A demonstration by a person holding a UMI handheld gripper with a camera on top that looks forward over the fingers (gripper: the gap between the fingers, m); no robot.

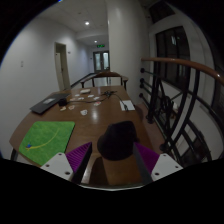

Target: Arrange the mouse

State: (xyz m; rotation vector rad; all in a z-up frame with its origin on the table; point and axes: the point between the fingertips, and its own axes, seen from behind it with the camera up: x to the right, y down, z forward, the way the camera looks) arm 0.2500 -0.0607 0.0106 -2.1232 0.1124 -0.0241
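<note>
Mouse (117, 141), black, sits between the purple pads of the tool (113, 160); whether the fingers press on it cannot be determined. Green mat (46, 139) lies to one side on the wooden worktop (95, 118).

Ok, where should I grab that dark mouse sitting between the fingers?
Grip the mouse across its two long sides, coming straight from behind as the open gripper now points. Its rounded body lies lengthwise on the wooden table, likely narrow enough between the pads.
</note>
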